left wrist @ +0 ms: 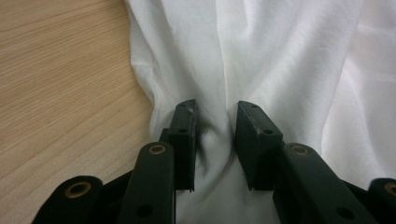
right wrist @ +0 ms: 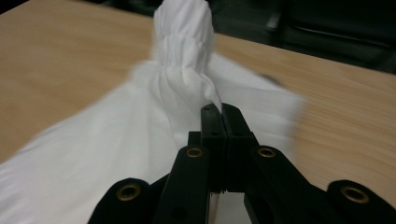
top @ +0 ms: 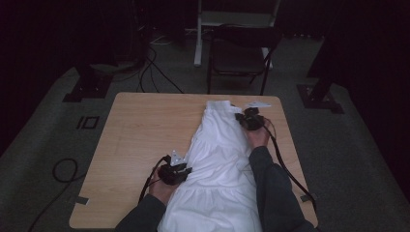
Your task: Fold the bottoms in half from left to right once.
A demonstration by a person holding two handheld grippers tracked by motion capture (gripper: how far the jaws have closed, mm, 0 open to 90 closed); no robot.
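Observation:
A white gathered garment (top: 220, 159) lies lengthwise on the wooden table (top: 145, 125), its waistband end at the far side. My left gripper (top: 185, 170) sits at the garment's left edge near the front. In the left gripper view, a bunched fold of the garment (left wrist: 280, 56) fills the gap between its jaws, and my left gripper (left wrist: 215, 116) pinches it. My right gripper (top: 241, 117) is at the far right by the waistband. In the right gripper view, my right gripper (right wrist: 223, 112) is shut on a thin edge of the cloth (right wrist: 182, 60), which rises in a gathered peak.
Bare tabletop lies to the left of the garment (left wrist: 60, 93). A dark folding chair (top: 239, 55) stands beyond the far edge. Cables (top: 63, 169) lie on the grey floor at the left, and stand feet (top: 89, 87) are at the back corners.

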